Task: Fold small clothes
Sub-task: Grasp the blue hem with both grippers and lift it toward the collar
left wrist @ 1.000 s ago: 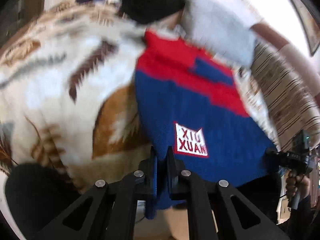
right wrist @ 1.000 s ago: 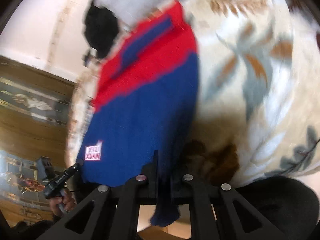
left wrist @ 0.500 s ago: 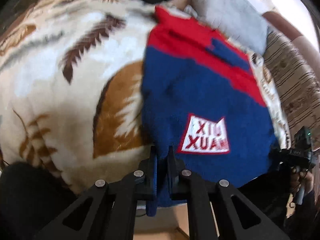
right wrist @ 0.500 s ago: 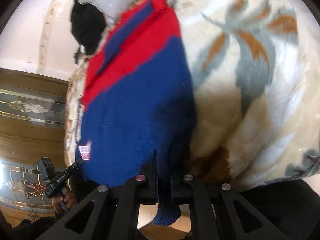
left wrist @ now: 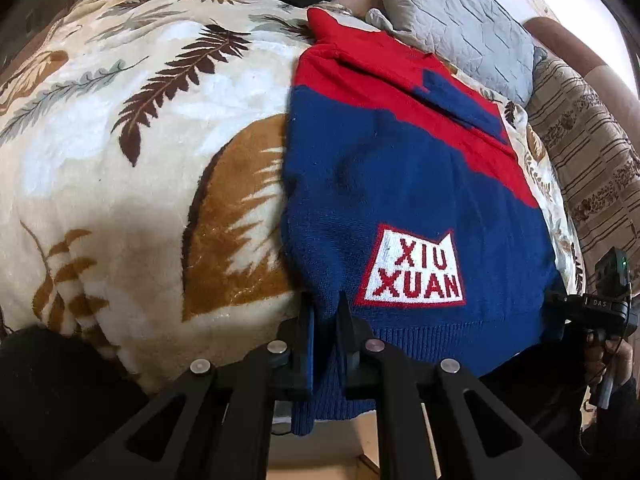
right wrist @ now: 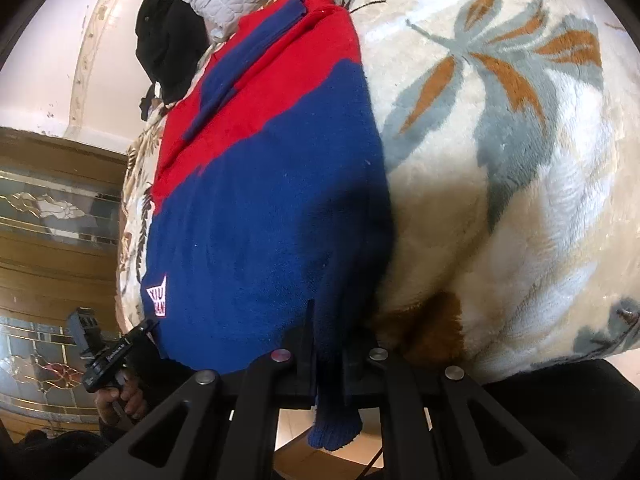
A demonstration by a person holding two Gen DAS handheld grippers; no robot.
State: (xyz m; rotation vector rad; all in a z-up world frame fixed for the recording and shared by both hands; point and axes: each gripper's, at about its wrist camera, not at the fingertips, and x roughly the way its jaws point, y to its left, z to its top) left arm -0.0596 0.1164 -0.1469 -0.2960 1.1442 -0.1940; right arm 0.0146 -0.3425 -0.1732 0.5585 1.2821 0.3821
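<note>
Currently the sweater [left wrist: 400, 184] lies flat on the blanket-covered bed [left wrist: 120, 160], hem toward the near edge, collar end toward the pillow [left wrist: 460, 20]. The left gripper [left wrist: 325, 320] has its jaws clenched on the hem corner at one side; the right gripper [right wrist: 328, 320] has its jaws clenched on the opposite hem corner, with a tongue of knit hanging out below.

Risks:
1. The knit is thick and stretchy. Uneven lift by the 2 grippers would likely skew the fold line and leave the hem off-square against the red band [left wrist: 380, 76].
2. The grip is shallow at both corners. A sharp pull could draw the knit out of the jaws.
3. The plush blanket may drag on the underside and bunch the lower layer.

Obstructions: the pillow and a black garment [right wrist: 168, 36] sit just beyond the collar end, limiting room for a forward fold. A striped cover [left wrist: 588, 152] lies beside the bed edge.
</note>
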